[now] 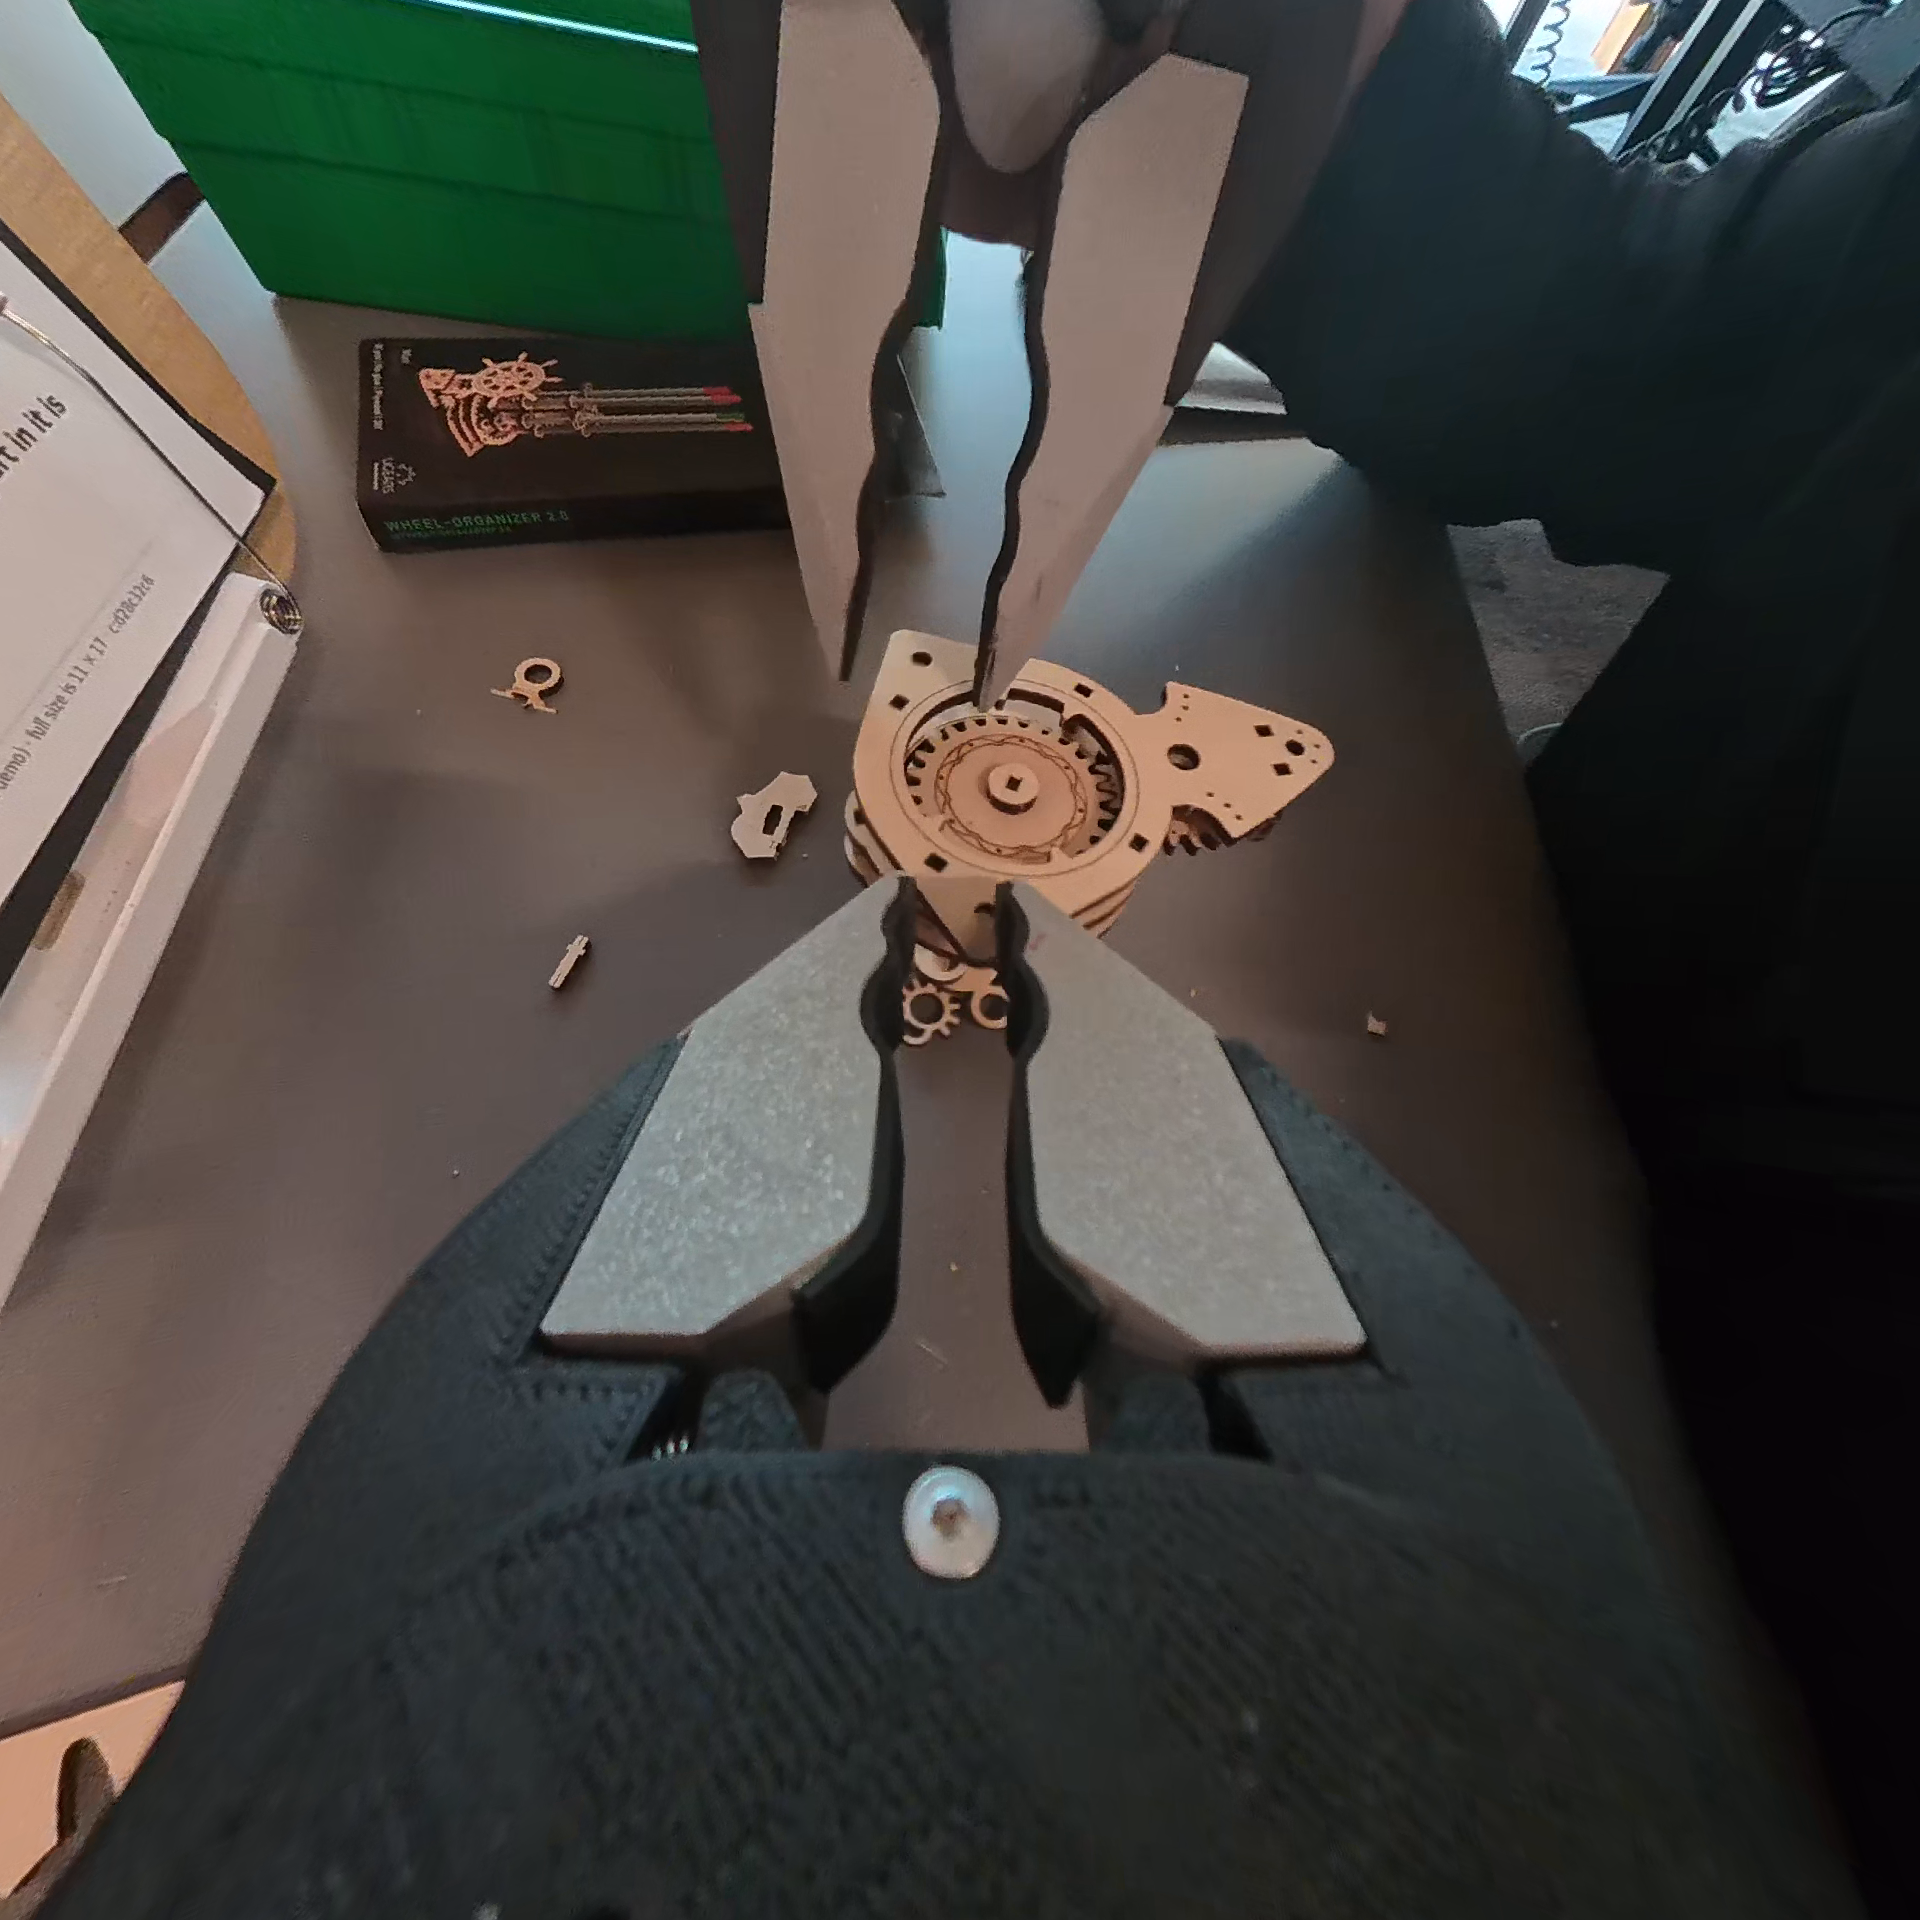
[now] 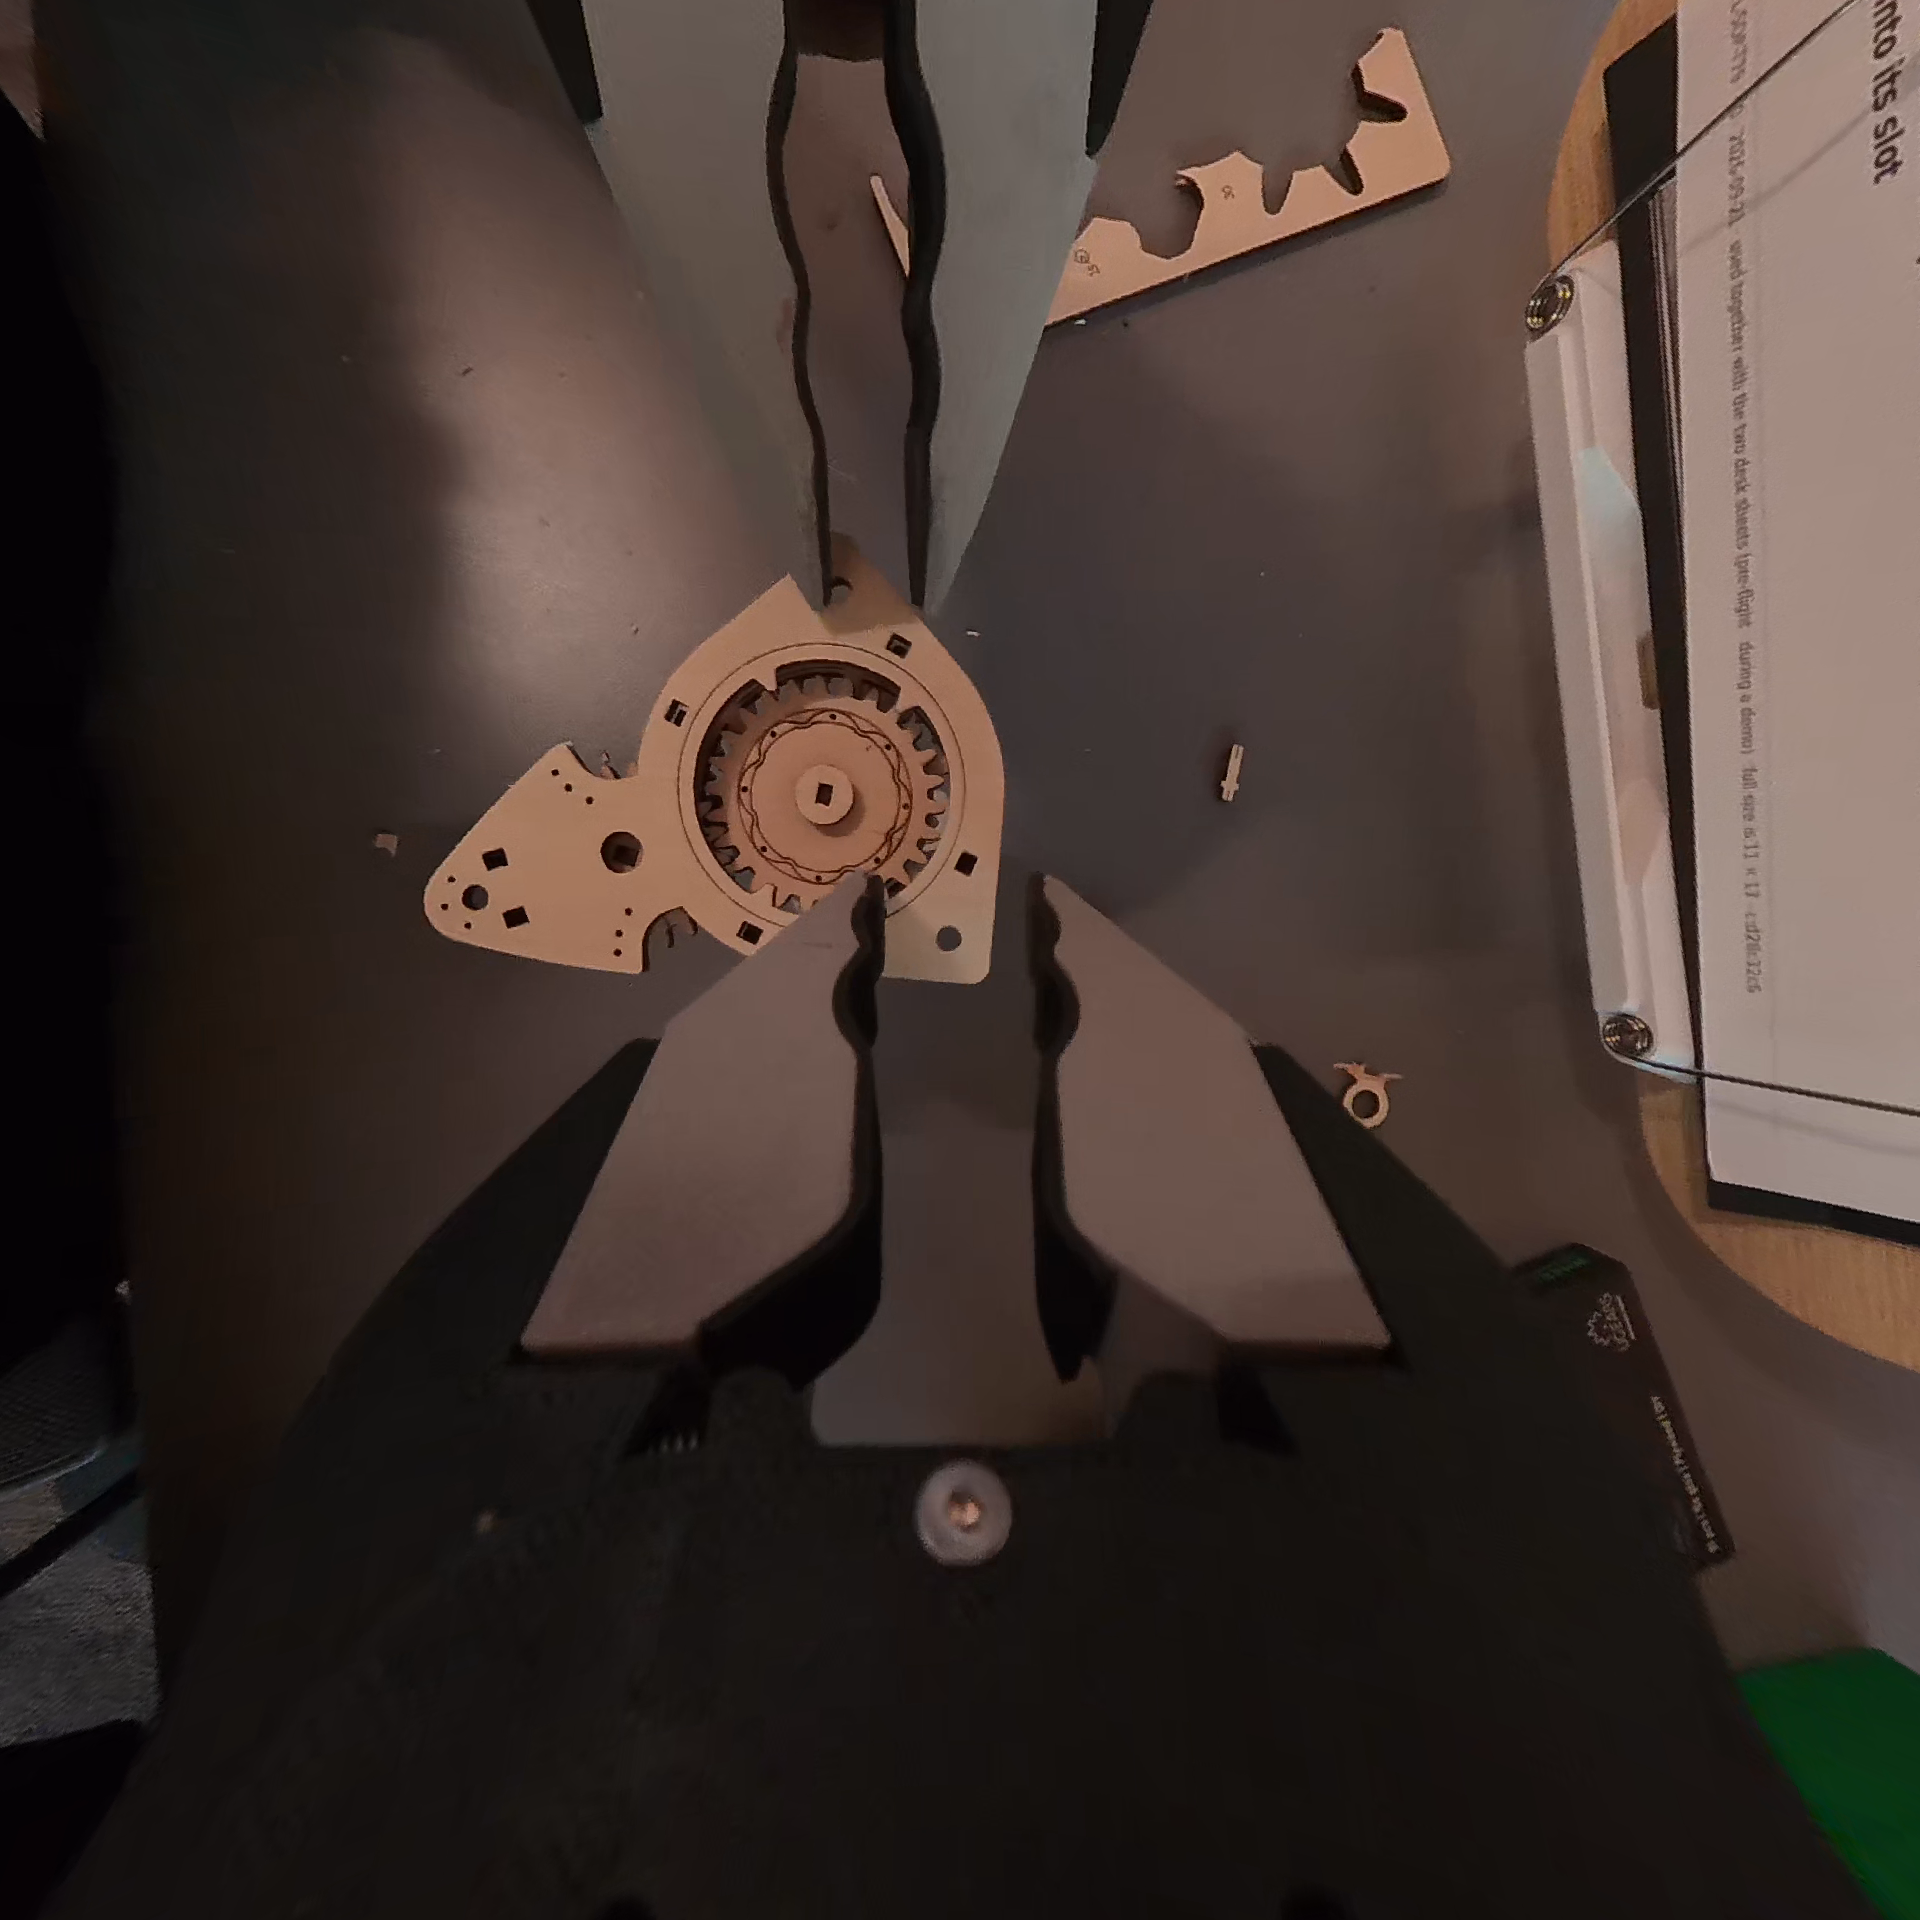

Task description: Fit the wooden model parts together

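The wooden gear assembly [image 1: 1013, 790], a flat plate with a ring gear and a centre hub, sits on the dark table; it also shows in the right wrist view [image 2: 821, 800]. My left gripper [image 1: 951, 902] is shut on the plate's near corner tab. In the right wrist view the left gripper [image 2: 875, 594] comes in from the top onto that tab. My right gripper [image 2: 954, 885] is open above the opposite edge, one fingertip [image 2: 868, 891] over the ring. In the left wrist view it [image 1: 914, 688] hangs from above, open.
Loose wooden bits lie left of the assembly: a ring piece [image 1: 532, 686], a flat piece [image 1: 774, 821], a peg [image 1: 569, 961]. A black kit box [image 1: 561, 447] and a green box [image 1: 416, 156] stand behind. A cut-out wooden sheet [image 2: 1247, 187] and papers [image 2: 1818, 623] lie aside. Tip to tip, the grippers are about 5 cm apart. About 9 cm separates my right fingertips from the flat piece [image 1: 774, 821].
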`<action>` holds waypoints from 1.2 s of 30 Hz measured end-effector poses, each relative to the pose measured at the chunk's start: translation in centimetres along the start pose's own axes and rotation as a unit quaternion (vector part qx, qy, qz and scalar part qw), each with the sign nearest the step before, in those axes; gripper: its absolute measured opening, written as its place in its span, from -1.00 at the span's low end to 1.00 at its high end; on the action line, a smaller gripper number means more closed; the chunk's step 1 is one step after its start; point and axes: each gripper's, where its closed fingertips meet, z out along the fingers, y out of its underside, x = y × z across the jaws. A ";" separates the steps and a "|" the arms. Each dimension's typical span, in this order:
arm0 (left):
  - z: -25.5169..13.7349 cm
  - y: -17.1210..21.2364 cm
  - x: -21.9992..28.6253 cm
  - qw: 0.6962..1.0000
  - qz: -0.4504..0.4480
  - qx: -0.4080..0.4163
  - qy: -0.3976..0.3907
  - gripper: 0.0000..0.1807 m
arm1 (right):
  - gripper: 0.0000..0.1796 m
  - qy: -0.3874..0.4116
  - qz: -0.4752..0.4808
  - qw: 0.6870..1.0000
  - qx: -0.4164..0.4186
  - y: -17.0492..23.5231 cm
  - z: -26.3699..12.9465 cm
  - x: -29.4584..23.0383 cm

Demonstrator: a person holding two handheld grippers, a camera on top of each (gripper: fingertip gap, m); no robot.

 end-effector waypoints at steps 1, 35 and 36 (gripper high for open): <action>0.0 0.0 0.0 1.000 0.001 -0.001 -0.001 -0.86 | -0.72 0.003 -0.001 1.000 -0.001 0.0 -0.1 0.0; -5.7 5.3 4.3 0.988 -0.073 0.055 -0.128 -0.62 | -0.64 0.114 0.181 0.944 0.250 3.3 -4.5 -4.0; -5.5 6.0 4.5 0.986 -0.081 0.051 -0.135 -0.59 | -0.61 0.114 0.187 0.942 0.255 3.7 -4.2 -4.6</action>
